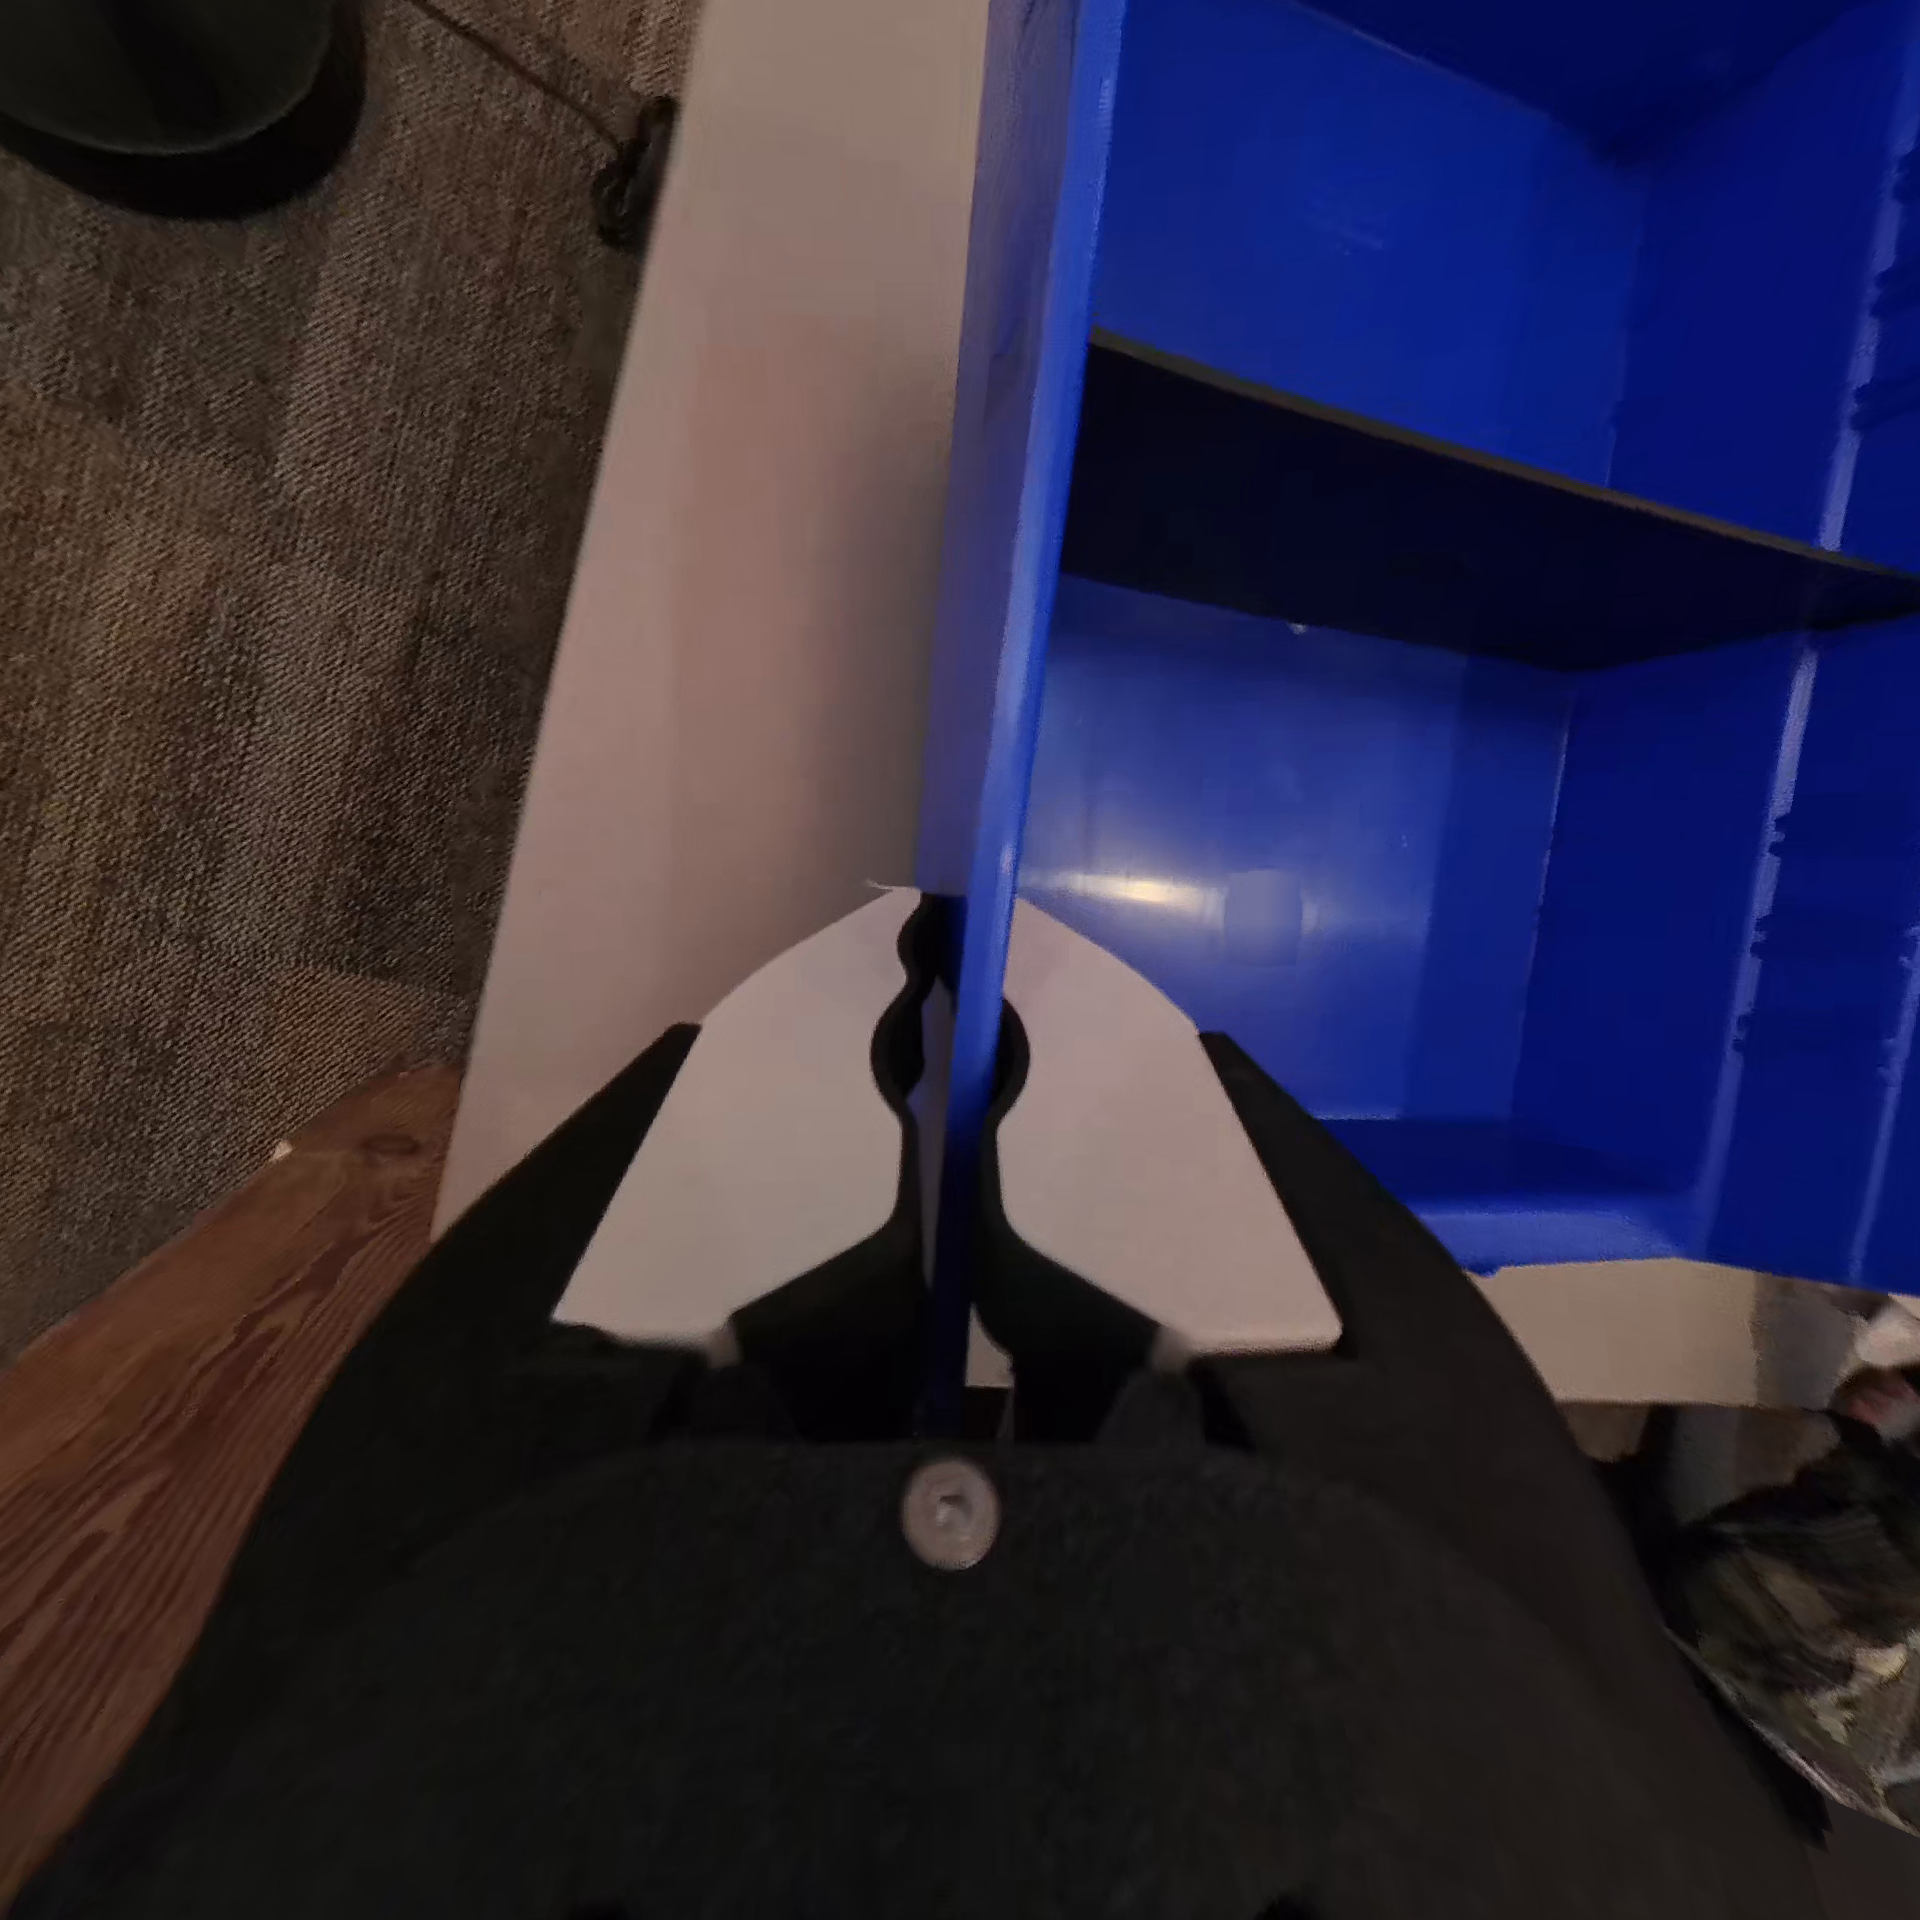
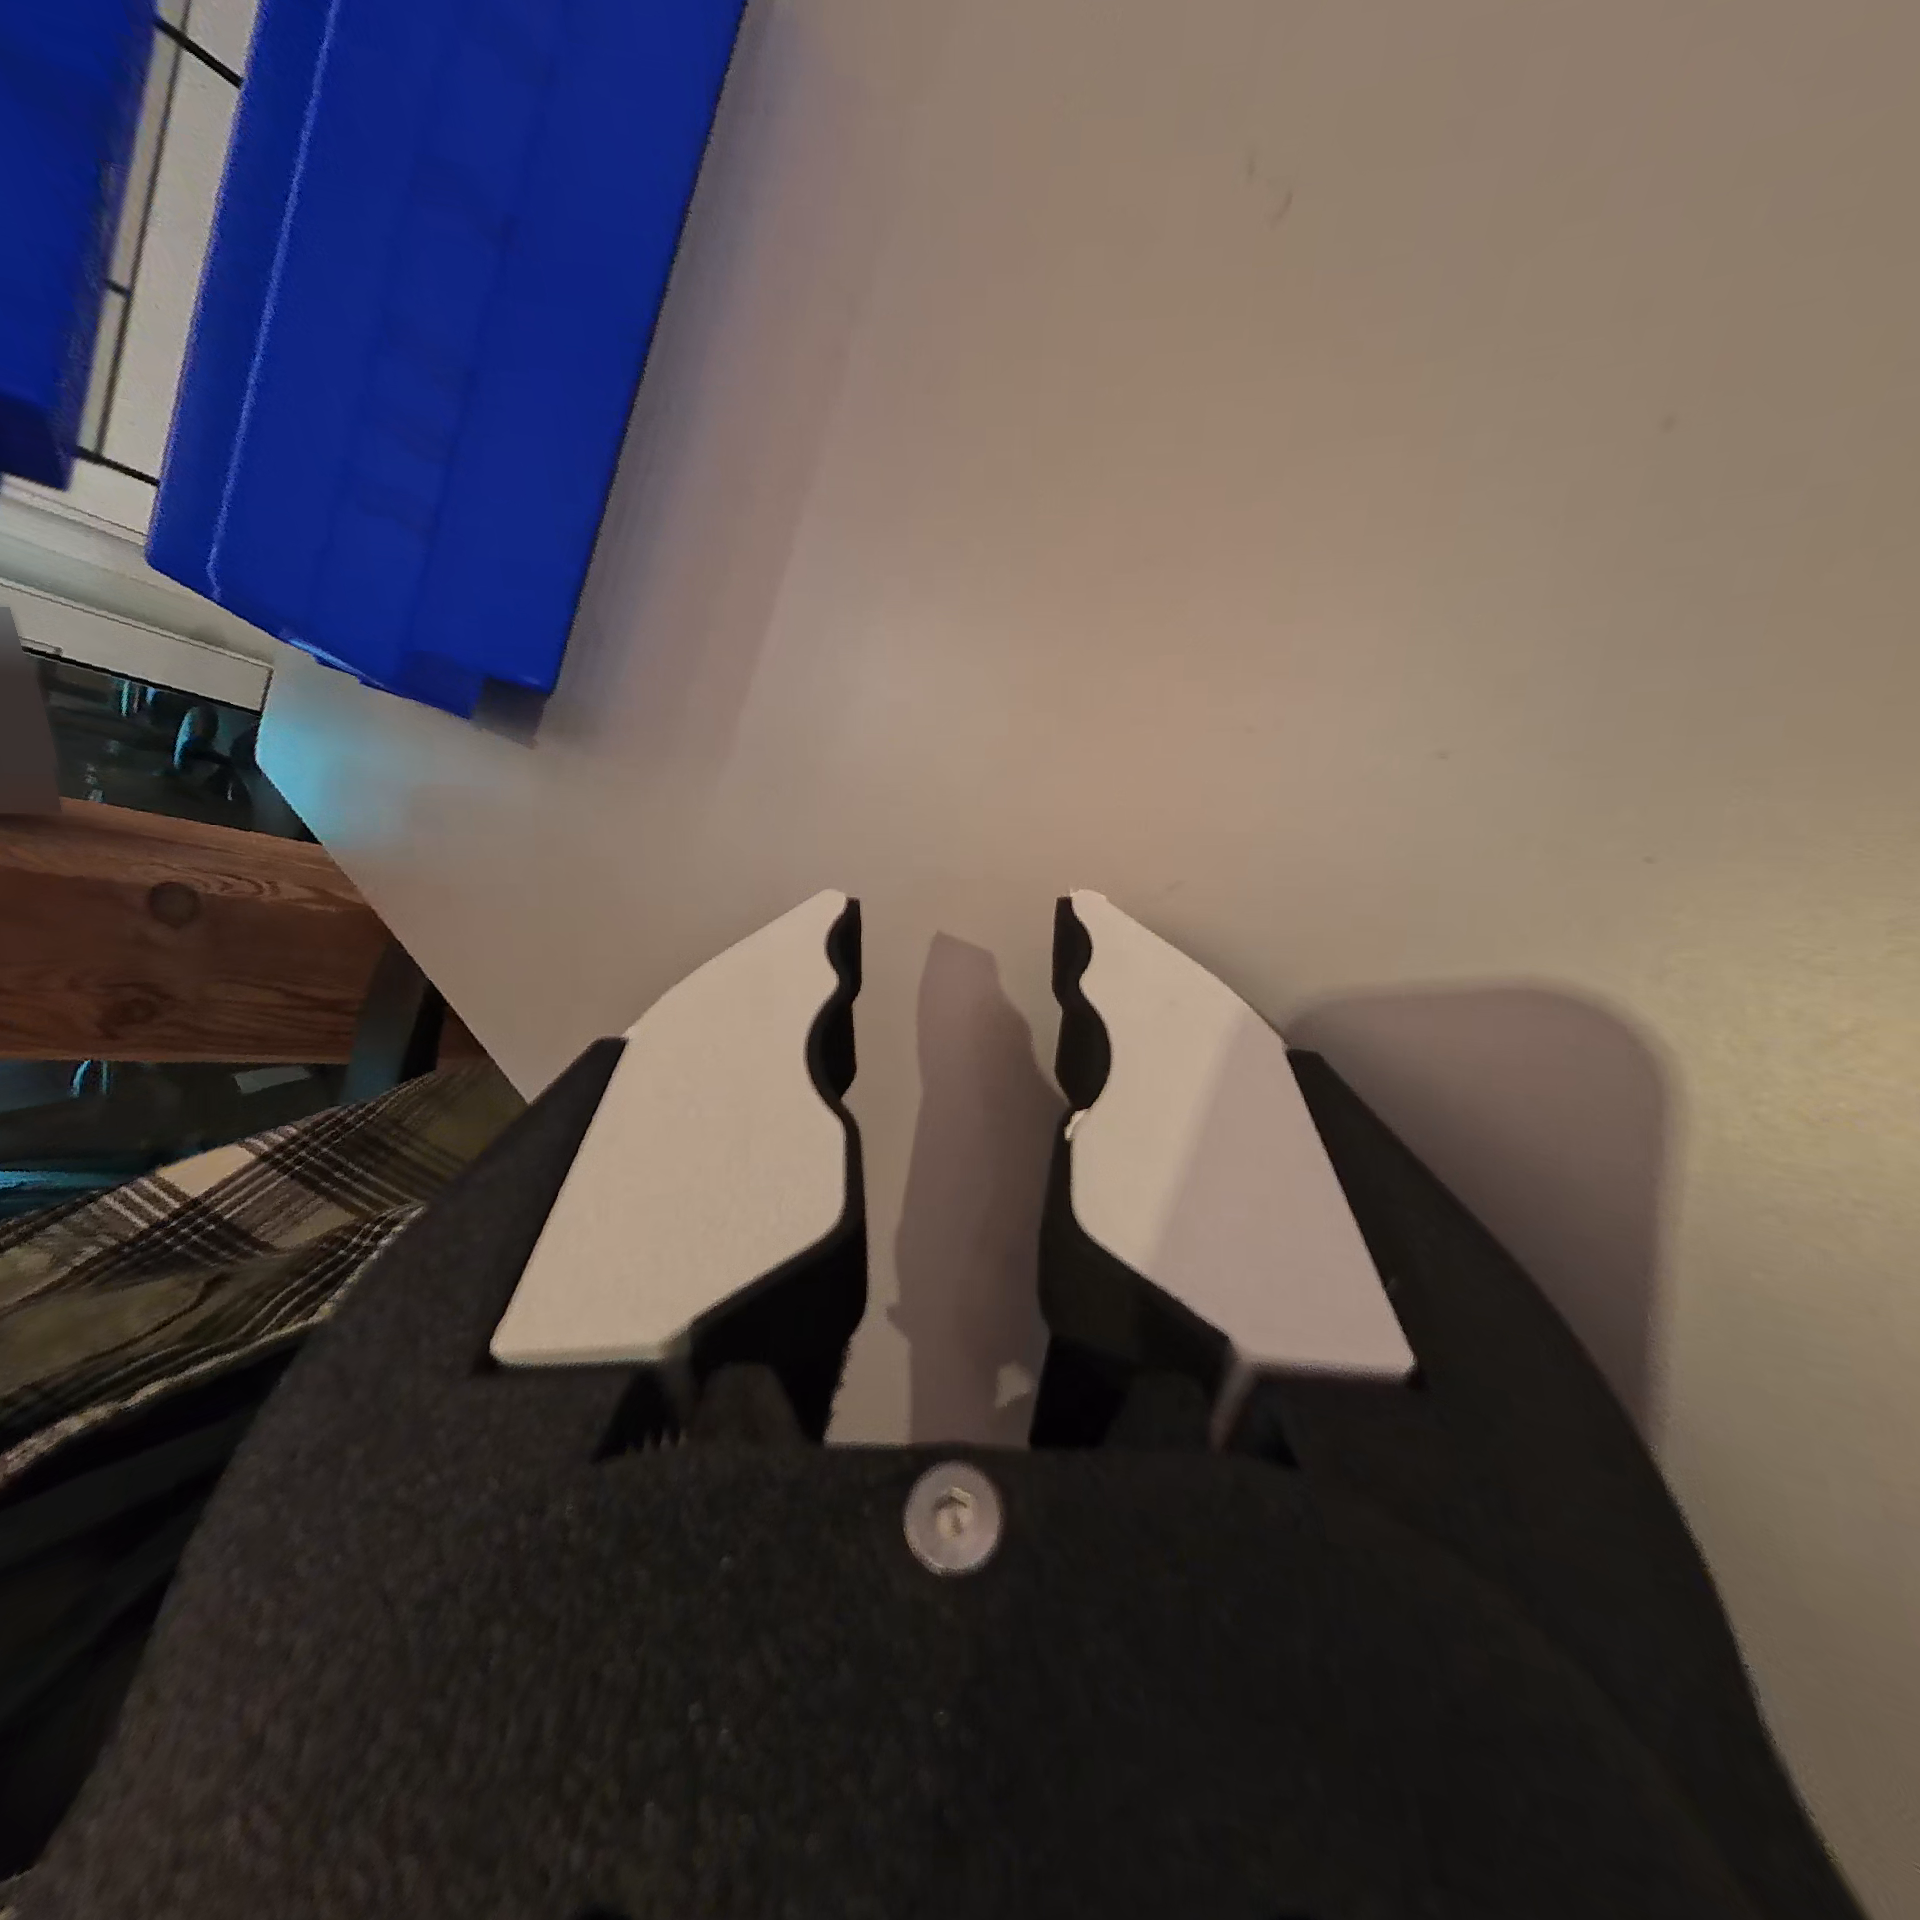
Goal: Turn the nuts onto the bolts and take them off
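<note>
The left gripper [image 1: 961, 914] fingers pinch the blue bin [image 1: 1351, 727] wall; the right gripper [image 2: 956, 899] fingers stand narrowly apart, empty.

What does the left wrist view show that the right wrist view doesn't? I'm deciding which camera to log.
Only the left wrist view shows the left tool shut on the blue bin's wall, the bin's empty compartments, its black divider and grey carpet. Only the right wrist view shows the right tool open and empty over the white table, with plaid fabric alongside. Both show blue bins, white table and wood surface.
</note>
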